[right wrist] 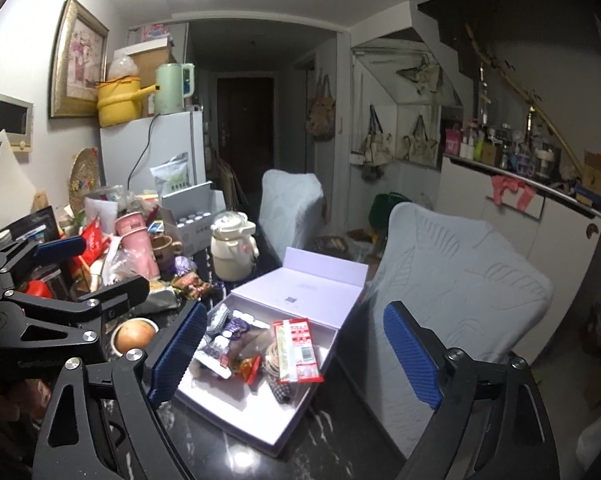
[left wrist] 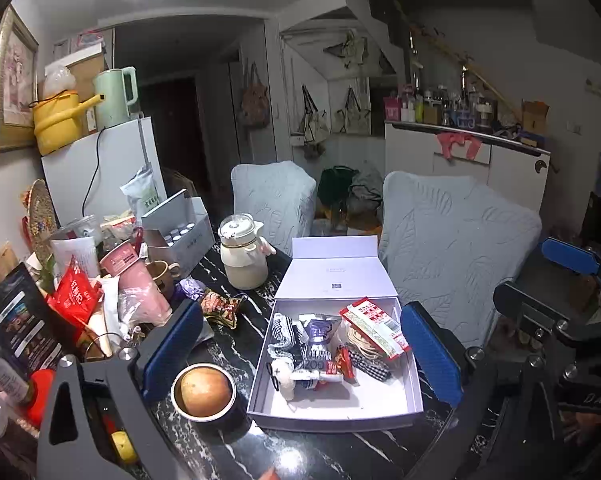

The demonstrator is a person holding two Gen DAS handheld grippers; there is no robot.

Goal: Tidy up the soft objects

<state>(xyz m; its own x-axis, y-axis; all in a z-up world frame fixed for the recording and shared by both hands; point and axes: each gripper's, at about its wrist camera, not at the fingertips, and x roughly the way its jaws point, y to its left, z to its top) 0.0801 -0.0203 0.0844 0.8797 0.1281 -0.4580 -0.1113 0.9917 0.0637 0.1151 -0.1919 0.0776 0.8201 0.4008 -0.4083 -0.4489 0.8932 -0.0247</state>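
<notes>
Hovering above the open white box [left wrist: 414, 376], both the left gripper [left wrist: 300, 356] and the right gripper [right wrist: 296, 356] are held spread and empty. The patterned cloth pouch [left wrist: 220, 306] lying left of the box should be approached squarely and pinched mid-body.

An open white box [right wrist: 342, 334] sits on a dark marbled bench [right wrist: 340, 432], holding a red-and-white packet [right wrist: 298, 350], a checked fabric piece [right wrist: 279, 388] and small wrapped items. The right claw [right wrist: 296, 356] hovers above it, blue pads spread wide. At nine o'clock, the left claw [right wrist: 96, 270] also gapes, over a cup holding a round fruit [right wrist: 134, 335]. A cream kettle [right wrist: 232, 246] stands at twelve o'clock beyond the box.
</notes>
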